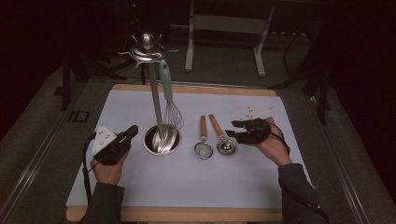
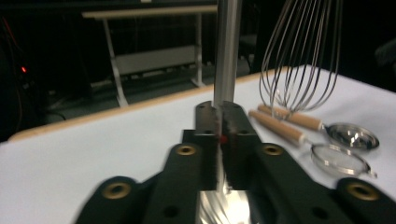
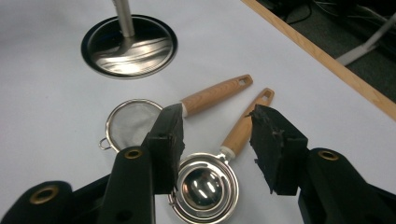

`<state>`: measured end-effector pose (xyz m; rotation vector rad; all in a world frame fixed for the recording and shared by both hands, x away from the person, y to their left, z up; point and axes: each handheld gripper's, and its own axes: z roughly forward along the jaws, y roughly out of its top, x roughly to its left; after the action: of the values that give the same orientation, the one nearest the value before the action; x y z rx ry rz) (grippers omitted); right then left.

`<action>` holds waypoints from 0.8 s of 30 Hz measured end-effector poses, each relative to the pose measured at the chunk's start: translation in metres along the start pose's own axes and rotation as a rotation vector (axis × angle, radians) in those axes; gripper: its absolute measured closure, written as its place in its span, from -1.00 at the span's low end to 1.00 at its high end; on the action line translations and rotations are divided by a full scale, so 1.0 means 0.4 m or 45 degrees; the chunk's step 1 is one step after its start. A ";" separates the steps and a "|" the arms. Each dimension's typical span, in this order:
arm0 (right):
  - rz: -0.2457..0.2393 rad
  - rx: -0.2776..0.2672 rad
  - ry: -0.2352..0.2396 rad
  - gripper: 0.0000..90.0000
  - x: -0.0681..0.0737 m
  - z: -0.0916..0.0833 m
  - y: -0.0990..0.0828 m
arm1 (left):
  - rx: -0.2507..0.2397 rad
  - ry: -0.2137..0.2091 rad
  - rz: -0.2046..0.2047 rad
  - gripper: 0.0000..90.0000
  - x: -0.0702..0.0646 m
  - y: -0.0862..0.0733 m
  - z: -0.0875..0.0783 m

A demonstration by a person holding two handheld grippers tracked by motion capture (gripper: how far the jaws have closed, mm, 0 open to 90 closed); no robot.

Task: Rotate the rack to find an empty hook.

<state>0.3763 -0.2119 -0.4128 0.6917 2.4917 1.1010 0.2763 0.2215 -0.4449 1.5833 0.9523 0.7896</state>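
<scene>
Jaws of the left gripper (image 1: 132, 132) pressed together empty beside the utensil stand's base (image 1: 161, 139) at the surface's middle, those of the right gripper (image 3: 215, 135) parted above the wood-handled measuring spoon (image 3: 205, 185) lying beside the small strainer (image 3: 129, 122), nearer the right edge.

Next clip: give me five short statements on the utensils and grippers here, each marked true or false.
1. The whisk hangs from the stand. True.
2. The left gripper is open. False: its jaws are shut, with nothing between them.
3. The right gripper is open above the ladle. True.
4. The strainer lies right of the ladle in the high view. False: it lies on the ladle's left.
5. The ladle has a green handle. False: its handle is wooden; the whisk's is green.
</scene>
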 end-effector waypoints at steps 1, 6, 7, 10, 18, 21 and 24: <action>0.010 -0.004 -0.002 0.18 -0.003 0.002 -0.004 | -0.023 0.010 -0.003 1.00 -0.001 0.007 -0.001; 0.038 -0.002 -0.032 0.18 -0.003 0.015 -0.025 | -0.129 0.034 -0.028 1.00 0.002 0.050 -0.004; 0.041 0.002 -0.036 0.17 -0.002 0.019 -0.028 | -0.148 0.036 -0.034 1.00 0.003 0.059 -0.005; 0.040 0.018 -0.042 0.17 0.001 0.032 -0.036 | -0.206 0.025 -0.036 1.00 0.002 0.086 -0.009; 0.045 0.051 -0.071 0.16 0.013 0.058 -0.061 | -0.315 0.004 0.038 1.00 -0.019 0.158 -0.008; 0.050 0.099 -0.122 0.15 0.027 0.063 -0.070 | -0.361 -0.005 0.062 1.00 -0.027 0.185 -0.010; 0.062 0.115 -0.126 0.15 0.034 0.070 -0.082 | -0.389 -0.013 0.079 1.00 -0.033 0.211 -0.010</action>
<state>0.3683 -0.2070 -0.4571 0.8163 2.4644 0.9517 0.2814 0.2027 -0.3614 1.3536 0.7378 0.9228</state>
